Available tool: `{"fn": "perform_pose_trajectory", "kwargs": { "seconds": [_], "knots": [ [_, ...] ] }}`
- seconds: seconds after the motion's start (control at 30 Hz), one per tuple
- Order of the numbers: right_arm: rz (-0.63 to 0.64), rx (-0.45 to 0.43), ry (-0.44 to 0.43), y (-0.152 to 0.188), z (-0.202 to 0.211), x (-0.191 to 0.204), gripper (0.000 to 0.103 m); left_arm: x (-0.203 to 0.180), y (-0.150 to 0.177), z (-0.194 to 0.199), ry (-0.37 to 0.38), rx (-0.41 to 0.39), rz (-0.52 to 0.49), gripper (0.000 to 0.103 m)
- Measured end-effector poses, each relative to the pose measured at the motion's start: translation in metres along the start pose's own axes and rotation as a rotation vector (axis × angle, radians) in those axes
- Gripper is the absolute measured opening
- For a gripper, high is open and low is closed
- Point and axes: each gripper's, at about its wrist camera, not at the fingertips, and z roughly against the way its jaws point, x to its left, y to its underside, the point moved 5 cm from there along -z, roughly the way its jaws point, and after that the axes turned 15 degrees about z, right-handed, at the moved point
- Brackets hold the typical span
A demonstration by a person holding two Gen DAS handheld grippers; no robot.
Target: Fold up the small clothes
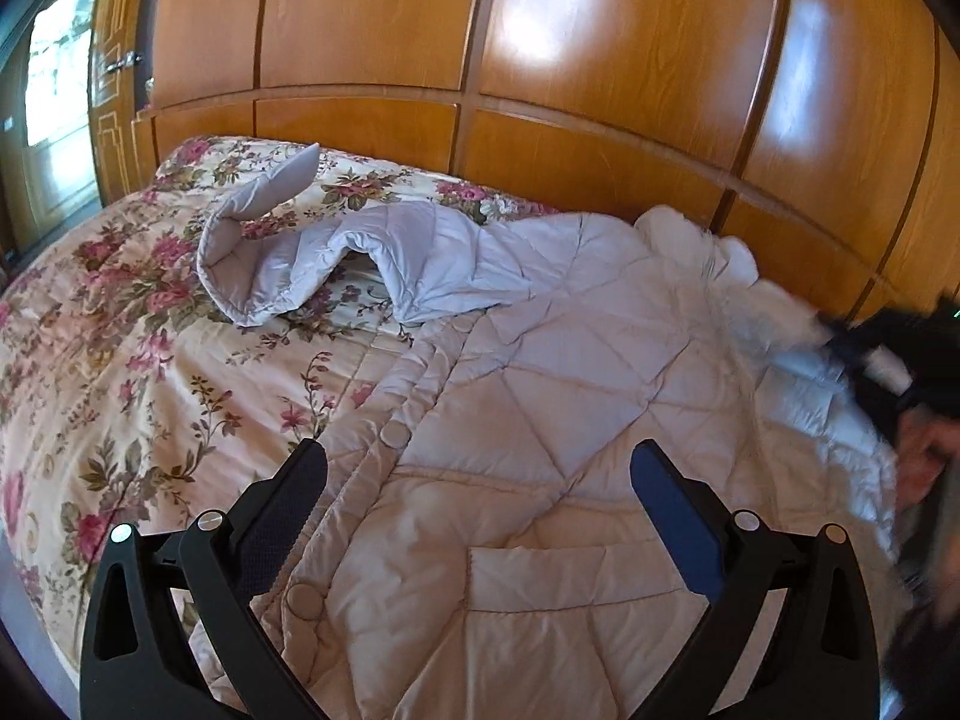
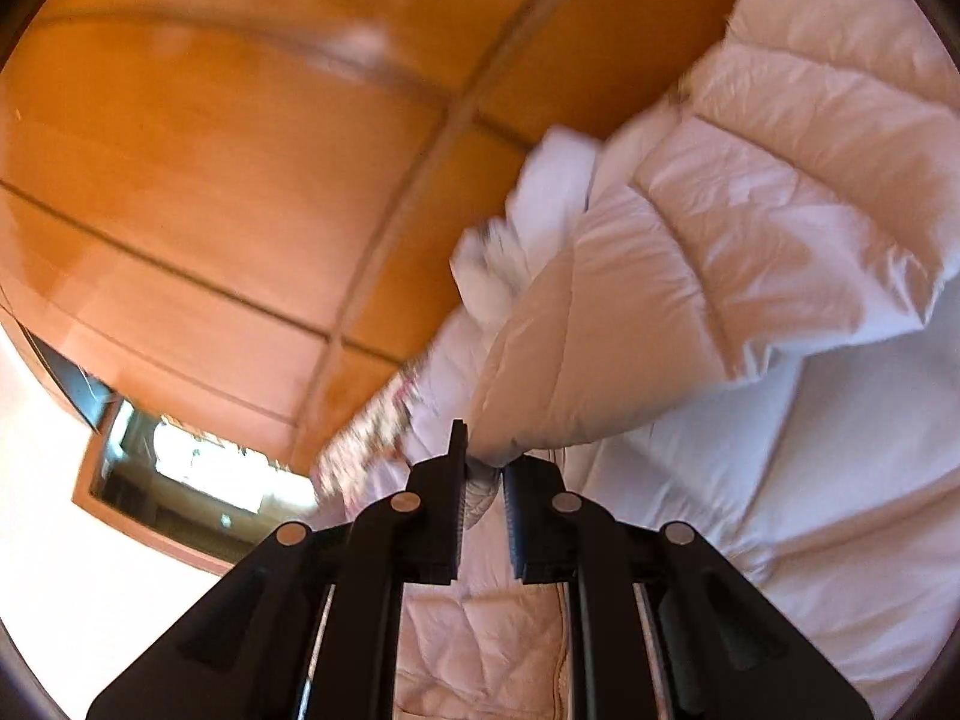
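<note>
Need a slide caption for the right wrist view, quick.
Right gripper shut on a sleeve of the white quilted jacket, lifting it in front of the wooden wardrobe.

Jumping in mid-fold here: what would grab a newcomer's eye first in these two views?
The pale quilted jacket sprawled over the floral bedspread, one sleeve flung out toward the wooden wardrobe. The right gripper pinches the other sleeve's cuff, while the left gripper is open above the jacket front.

Right sleeve [image 2: 600, 324] blurred (motion); jacket [image 1: 540, 420] hem cut off below.
</note>
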Motion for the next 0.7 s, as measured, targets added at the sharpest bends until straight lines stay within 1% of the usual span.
{"fn": "perform_pose_trajectory", "kwargs": {
  "seconds": [0.1,0.17,0.2,0.23,0.27,0.3,0.33,0.4,0.43,0.47,0.5,0.53,0.57,0.6,0.63,0.67,0.7],
  "knots": [
    [0.019,0.075,0.023,0.012,-0.022,-0.007,0.012,-0.004,-0.002,-0.001,0.024,0.0,0.022,0.1],
    [0.043,0.136,0.06,0.02,-0.027,-0.008,0.02,-0.012,-0.002,-0.006,0.037,0.025,0.017,0.1],
    [0.052,0.153,0.078,0.026,-0.026,-0.006,0.036,-0.02,-0.003,-0.01,0.052,0.036,0.017,0.1],
    [0.056,0.155,0.068,0.028,-0.019,-0.005,0.044,-0.026,-0.003,-0.013,0.065,0.042,0.015,0.1],
    [0.06,0.15,0.045,0.027,-0.009,-0.002,0.048,-0.035,-0.004,-0.018,0.088,0.052,0.011,0.1],
    [0.077,0.147,0.044,0.026,0.001,-0.002,0.058,-0.041,-0.005,-0.02,0.103,0.058,0.008,0.1],
    [0.101,0.142,0.054,0.029,0.01,-0.001,0.059,-0.05,-0.005,-0.024,0.12,0.064,0.002,0.1],
    [0.174,0.114,0.096,0.027,0.039,0.003,0.059,-0.069,-0.005,-0.036,0.147,0.089,-0.007,0.1],
    [0.21,0.087,0.133,0.024,0.054,0.001,0.058,-0.077,-0.005,-0.041,0.153,0.103,-0.006,0.1],
    [0.245,0.048,0.189,0.021,0.07,-0.004,0.058,-0.086,-0.005,-0.048,0.167,0.117,0.0,0.1],
    [0.266,0.02,0.236,0.016,0.082,-0.009,0.057,-0.098,-0.006,-0.056,0.197,0.141,0.012,0.1],
    [0.287,-0.011,0.289,0.012,0.094,-0.014,0.052,-0.109,-0.006,-0.064,0.213,0.154,0.018,0.096],
    [0.302,-0.033,0.329,0.01,0.102,-0.02,0.049,-0.115,-0.006,-0.07,0.222,0.16,0.019,0.083],
    [0.321,-0.051,0.386,0.009,0.112,-0.028,0.043,-0.127,-0.005,-0.08,0.231,0.18,0.014,0.074],
    [0.334,-0.057,0.426,0.009,0.11,-0.036,0.037,-0.136,-0.004,-0.09,0.224,0.201,0.007,0.064],
    [0.345,-0.058,0.457,0.012,0.114,-0.041,0.035,-0.14,-0.003,-0.097,0.217,0.215,0.007,0.061],
    [0.354,-0.057,0.481,0.015,0.113,-0.046,0.035,-0.146,-0.001,-0.108,0.216,0.235,0.017,0.06]
  ]
}}
